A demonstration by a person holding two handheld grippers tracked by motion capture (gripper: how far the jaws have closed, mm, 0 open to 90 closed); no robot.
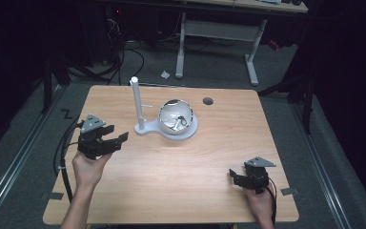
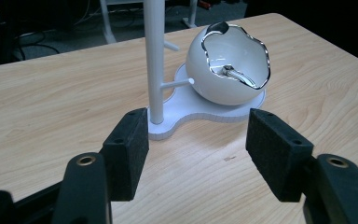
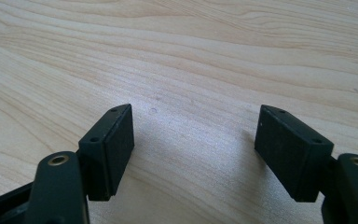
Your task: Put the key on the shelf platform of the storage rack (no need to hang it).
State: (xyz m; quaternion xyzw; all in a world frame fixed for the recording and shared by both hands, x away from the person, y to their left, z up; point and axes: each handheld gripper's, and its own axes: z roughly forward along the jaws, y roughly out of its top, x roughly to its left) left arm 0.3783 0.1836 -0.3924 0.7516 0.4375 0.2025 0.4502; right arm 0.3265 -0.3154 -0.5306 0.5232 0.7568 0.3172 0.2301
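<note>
My left hand-held gripper, jaws parted and empty, hovers over the worktop and points at the white stand. The white bowl sits on the stand's base at 3 o'clock of the post. My right hand-held gripper, jaws wide and empty, rests at 5 o'clock of the bowl.

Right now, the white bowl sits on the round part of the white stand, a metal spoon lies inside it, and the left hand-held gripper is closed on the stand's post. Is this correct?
Not quite. The left hand-held gripper is open and holds nothing; the post stands beyond its jaws, as the left gripper view shows. The white bowl does sit on the stand's round base, with the metal spoon inside.
</note>
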